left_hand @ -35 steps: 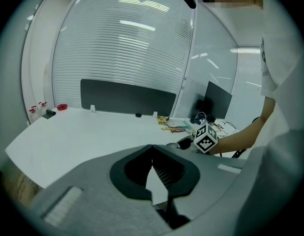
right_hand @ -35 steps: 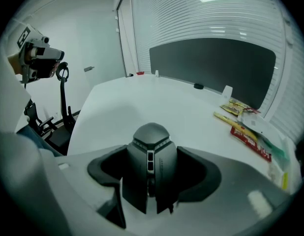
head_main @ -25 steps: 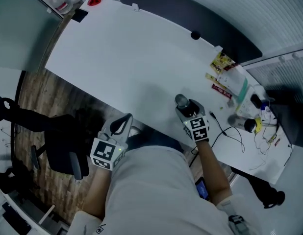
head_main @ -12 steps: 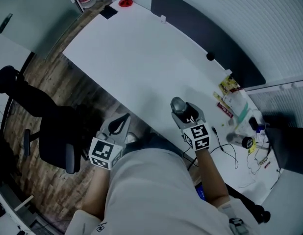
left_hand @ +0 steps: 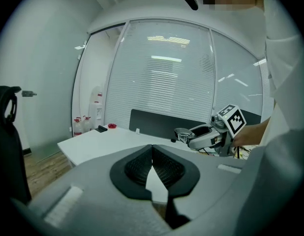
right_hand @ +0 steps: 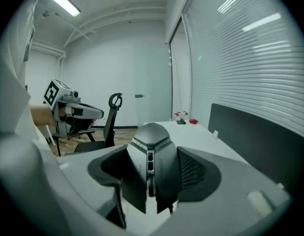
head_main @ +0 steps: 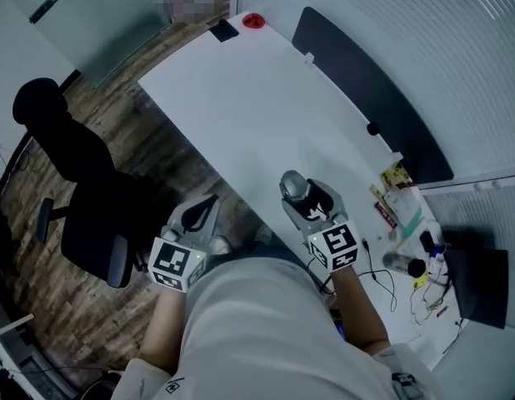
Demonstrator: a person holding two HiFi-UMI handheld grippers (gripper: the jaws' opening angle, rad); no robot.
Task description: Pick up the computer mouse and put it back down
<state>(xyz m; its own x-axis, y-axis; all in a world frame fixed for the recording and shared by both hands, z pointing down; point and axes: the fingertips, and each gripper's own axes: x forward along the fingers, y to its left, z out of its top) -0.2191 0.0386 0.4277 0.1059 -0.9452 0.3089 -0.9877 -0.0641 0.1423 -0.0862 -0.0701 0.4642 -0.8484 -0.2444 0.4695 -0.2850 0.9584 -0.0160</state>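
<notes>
A dark grey computer mouse (head_main: 292,186) sits between the jaws of my right gripper (head_main: 303,198), which is shut on it over the near edge of the white desk (head_main: 241,98). The right gripper view shows the mouse (right_hand: 151,146) upright and filling the gap between the two pads. In the left gripper view the same mouse (left_hand: 182,132) hangs a little above the desk in the right gripper (left_hand: 189,135). My left gripper (head_main: 201,215) is off the desk, over the wooden floor; its pads (left_hand: 142,167) meet at the tips with nothing between them.
A black office chair (head_main: 74,182) stands on the floor at the left. A dark divider panel (head_main: 366,98) runs along the desk's far edge. Packets (head_main: 397,192), bottles and cables (head_main: 382,277) crowd the desk's right end. A red round object (head_main: 253,21) lies at the far corner.
The head view has swung, so the desk and chair sit further right and lower in the picture. The right gripper keeps its hold on the mouse. The left gripper stays shut beside the desk.
</notes>
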